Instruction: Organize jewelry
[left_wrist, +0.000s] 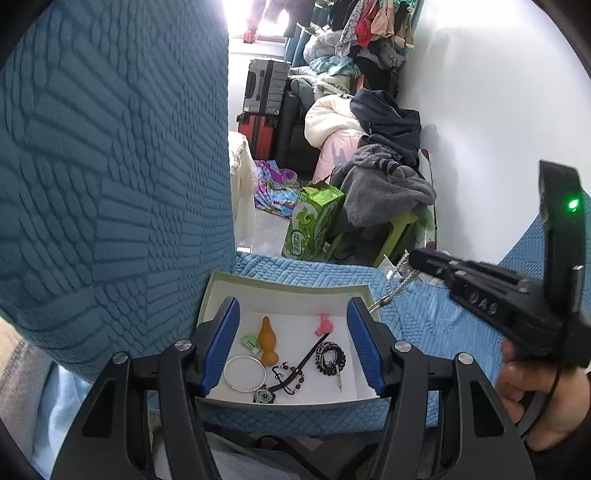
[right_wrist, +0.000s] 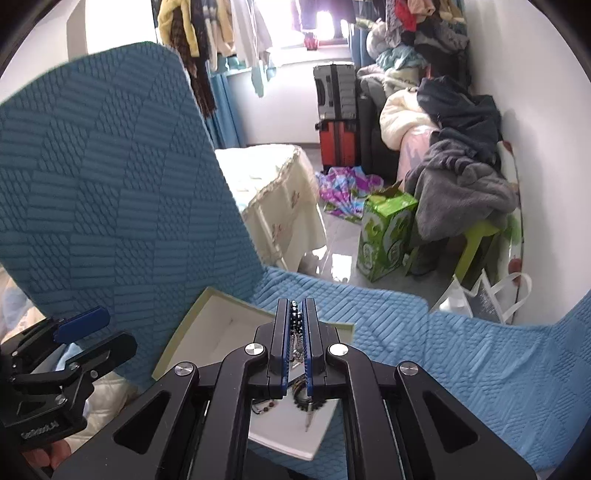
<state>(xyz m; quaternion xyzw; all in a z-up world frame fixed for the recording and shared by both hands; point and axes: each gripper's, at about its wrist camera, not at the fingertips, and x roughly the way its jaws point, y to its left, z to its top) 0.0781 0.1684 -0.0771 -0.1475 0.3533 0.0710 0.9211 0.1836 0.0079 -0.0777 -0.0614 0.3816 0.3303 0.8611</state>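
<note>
A: What's the biggest thing there?
B: A blue quilted chair cover (left_wrist: 110, 166), over the backrest and the seat. Behind it the room is piled with clothes (left_wrist: 384, 155), with suitcases (left_wrist: 266, 107) and a green carton (left_wrist: 314, 221) on the floor

A: And on the seat?
B: An open shallow box (left_wrist: 280, 291) with a pale green rim and white inside, sitting flat on the blue cover

A: Where are the claws?
B: The left claw (left_wrist: 291, 347) hangs over the box, its blue pads spread apart with nothing between them. The right claw (right_wrist: 295, 347) is closed on a string of dark beads (right_wrist: 294, 314); from the left wrist view a silvery chain (left_wrist: 395, 284) hangs from its tip just past the box's right rim. A hand (left_wrist: 535, 391) holds that tool's grip

A: What's lying in the box?
B: A silver bangle (left_wrist: 245, 373) at the near left, an orange gourd-shaped piece (left_wrist: 266, 341) beside a small green charm (left_wrist: 250, 341), a pink piece (left_wrist: 325, 324) toward the back, a dark patterned bracelet (left_wrist: 330, 358) on the right, and a dark cord necklace (left_wrist: 291, 376) with beads in the middle

A: Are they touching?
B: The gourd and green charm sit just beside each other; the bracelet lies apart from the bangle
</note>
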